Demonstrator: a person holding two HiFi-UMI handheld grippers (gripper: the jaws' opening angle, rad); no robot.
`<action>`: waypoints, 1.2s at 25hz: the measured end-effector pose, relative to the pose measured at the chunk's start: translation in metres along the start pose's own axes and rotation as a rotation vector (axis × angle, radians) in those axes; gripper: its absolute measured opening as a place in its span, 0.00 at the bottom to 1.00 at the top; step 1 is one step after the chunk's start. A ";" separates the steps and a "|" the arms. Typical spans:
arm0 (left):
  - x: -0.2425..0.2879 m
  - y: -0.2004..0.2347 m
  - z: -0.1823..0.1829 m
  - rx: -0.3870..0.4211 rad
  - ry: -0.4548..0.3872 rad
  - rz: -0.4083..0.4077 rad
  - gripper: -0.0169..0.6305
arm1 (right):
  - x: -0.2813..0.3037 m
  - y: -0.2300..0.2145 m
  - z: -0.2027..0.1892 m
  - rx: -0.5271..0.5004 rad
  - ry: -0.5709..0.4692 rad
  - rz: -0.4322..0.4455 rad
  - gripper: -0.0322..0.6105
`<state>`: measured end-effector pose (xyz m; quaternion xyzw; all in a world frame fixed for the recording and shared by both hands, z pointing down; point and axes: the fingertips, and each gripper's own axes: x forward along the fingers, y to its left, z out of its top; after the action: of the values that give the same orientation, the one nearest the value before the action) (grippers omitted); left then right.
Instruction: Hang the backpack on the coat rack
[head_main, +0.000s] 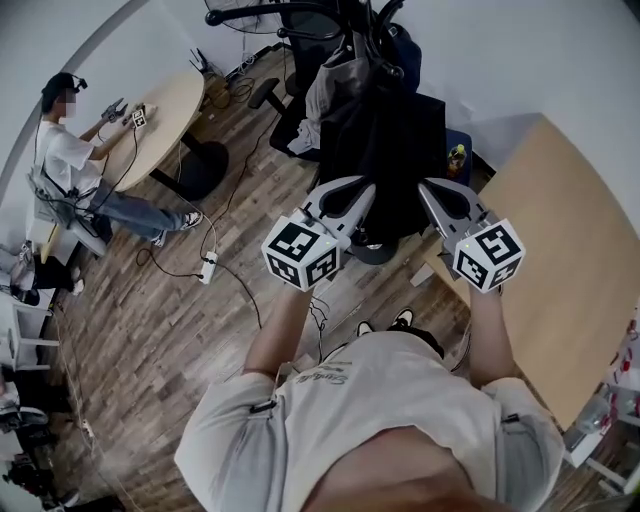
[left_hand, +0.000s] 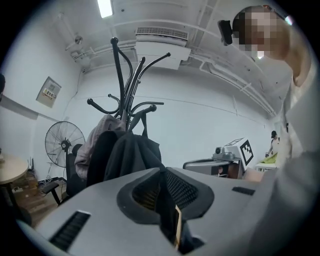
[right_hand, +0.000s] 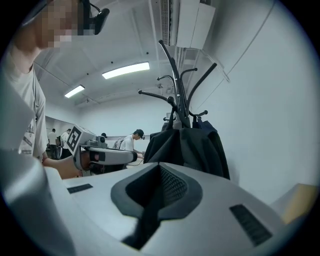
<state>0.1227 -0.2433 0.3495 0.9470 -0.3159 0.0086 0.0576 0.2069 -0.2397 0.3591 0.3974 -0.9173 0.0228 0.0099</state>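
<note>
**Two hand-held grippers held level before a loaded coat rack.** Left of the coat rack (left_hand: 129, 100) the left gripper (head_main: 355, 192) has its jaws pressed together on nothing. Against the rack's stem hangs the dark backpack (left_hand: 137, 155), beside a grey garment (left_hand: 95, 140). It appears to be carried by its top loop (left_hand: 145, 125), so the hanging seems done or nearly so. Right of the rack the right gripper (head_main: 432, 195) likewise has its jaws shut and empty. Both sets of tips are near the backpack but apart from it. Risks, as judged: how deep the loop sits on its hook cannot be told, and a shallow seat would let the backpack slide off. A closed jaw catching the fabric near the rack could drag the loop free. The rack carries several things on one side, so a nudge might rock or tip it. The head view alone shows both grippers together, the floor around the rack, and the bench (head_main: 560, 250) to the rack's right, but not the hooks' hold. The left gripper view alone shows the loop rising to the hooks and a fan (left_hand: 64, 142) left of the rack. The right gripper view alone shows a navy item (right_hand: 212, 135) on the rack's right side, with bare upper hooks above it.
</note>
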 end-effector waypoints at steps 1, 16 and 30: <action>-0.001 0.000 -0.001 0.000 0.000 0.002 0.10 | -0.001 0.002 -0.002 0.003 0.001 -0.006 0.04; -0.001 -0.011 -0.009 0.021 -0.010 0.072 0.09 | -0.016 0.001 -0.011 -0.027 0.023 -0.004 0.04; 0.005 -0.014 -0.009 0.053 0.015 0.085 0.09 | -0.015 0.003 -0.014 -0.046 0.015 0.031 0.04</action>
<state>0.1351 -0.2336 0.3570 0.9338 -0.3552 0.0265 0.0345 0.2155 -0.2261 0.3727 0.3828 -0.9235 0.0048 0.0253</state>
